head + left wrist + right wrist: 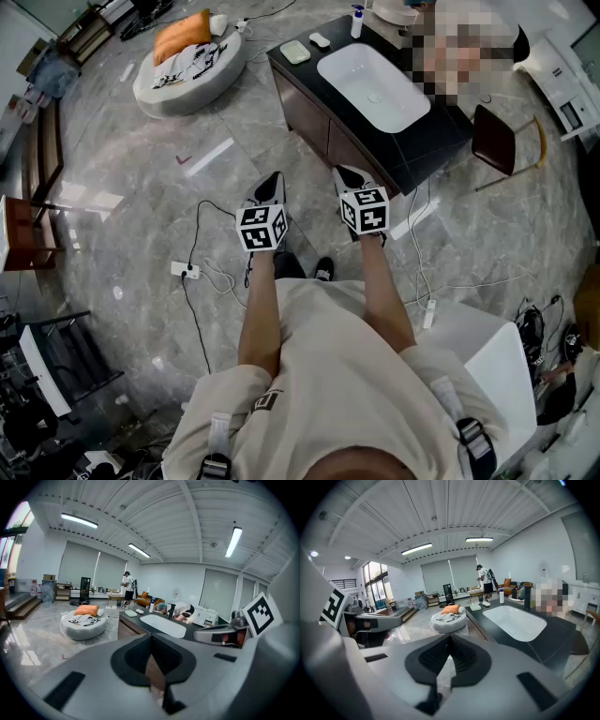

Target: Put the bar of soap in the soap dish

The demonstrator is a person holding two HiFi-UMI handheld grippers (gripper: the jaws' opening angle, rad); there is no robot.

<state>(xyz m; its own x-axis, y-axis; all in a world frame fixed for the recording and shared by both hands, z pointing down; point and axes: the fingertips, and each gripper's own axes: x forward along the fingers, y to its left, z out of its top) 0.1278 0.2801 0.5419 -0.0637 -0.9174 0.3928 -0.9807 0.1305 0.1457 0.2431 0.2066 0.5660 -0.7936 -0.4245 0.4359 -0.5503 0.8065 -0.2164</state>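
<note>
A white bar of soap (320, 39) lies on the far left end of the dark counter (441, 141), beside a pale green soap dish (294, 52). They also show small in the left gripper view, soap (139, 611) and dish (131, 613), and in the right gripper view, soap (486, 604) and dish (475, 607). My left gripper (272, 178) and right gripper (345, 172) hang side by side over the floor, well short of the counter. Both are shut and hold nothing. Each jaw pair meets at its tip, left gripper (150, 638) and right gripper (450, 637).
A white sink basin (373, 84) is set in the counter, with a white bottle (357, 21) behind it. A round grey bed with an orange cushion (187, 56) lies on the floor at left. Cables and a power strip (185, 270) trail by my feet. A brown chair (497, 141) stands at right.
</note>
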